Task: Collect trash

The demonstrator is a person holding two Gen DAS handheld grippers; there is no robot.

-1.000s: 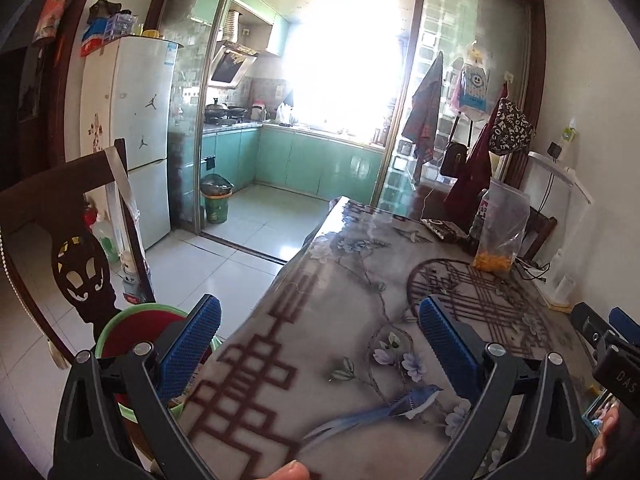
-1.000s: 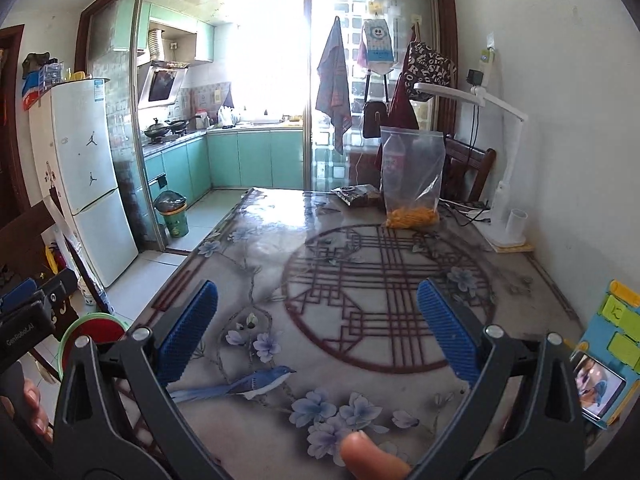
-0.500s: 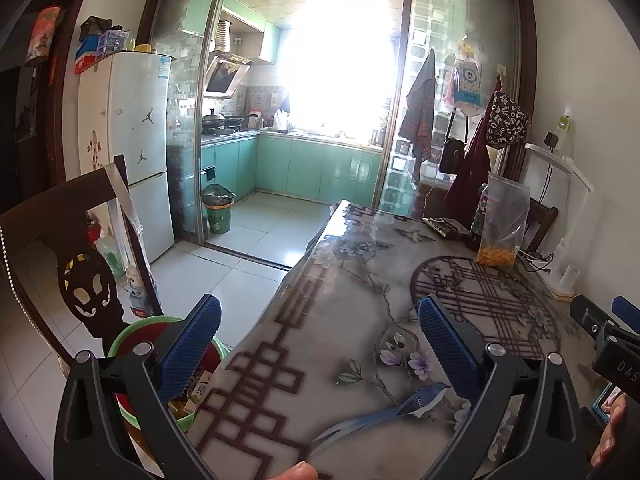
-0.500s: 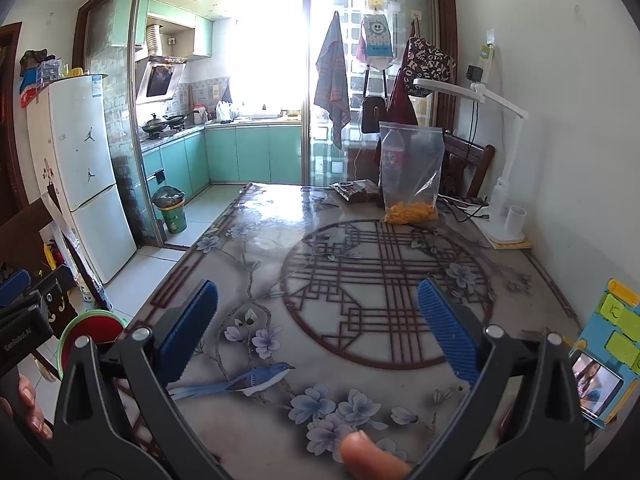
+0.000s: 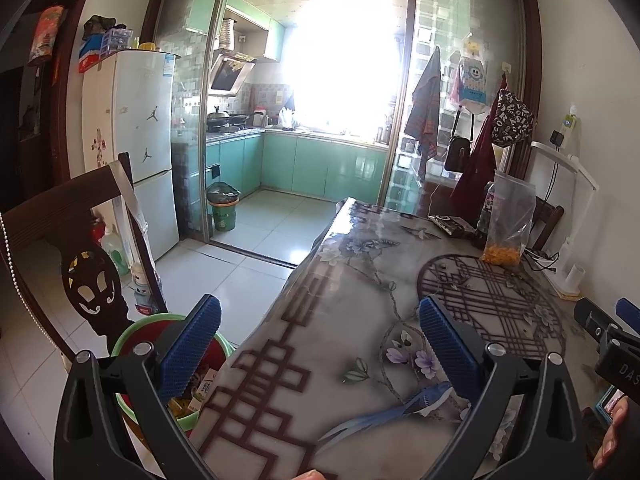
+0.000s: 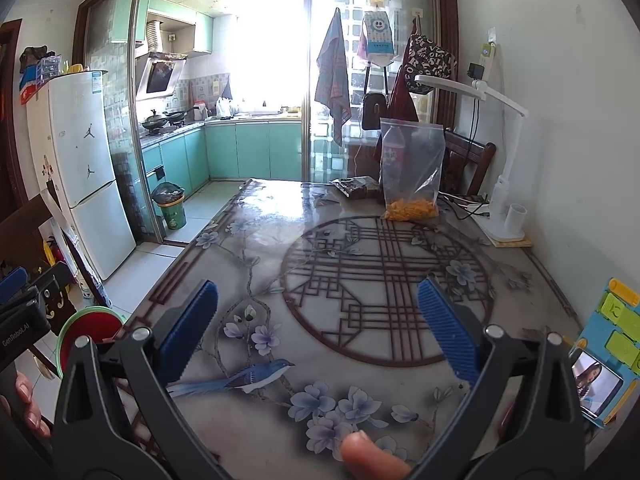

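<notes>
Both the left gripper (image 5: pixel 320 344) and right gripper (image 6: pixel 318 326), ribbed blue pads spread wide and empty, hang over the glossy flower-printed desk (image 6: pixel 280 208), while the round green plastic trash basin (image 5: pixel 132 330), holding crumpled wrappers, sits at 8 o'clock.

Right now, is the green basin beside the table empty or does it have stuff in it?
Not empty. The green basin holds cartons and wrappers, seen in the left wrist view beside the table edge.
</notes>
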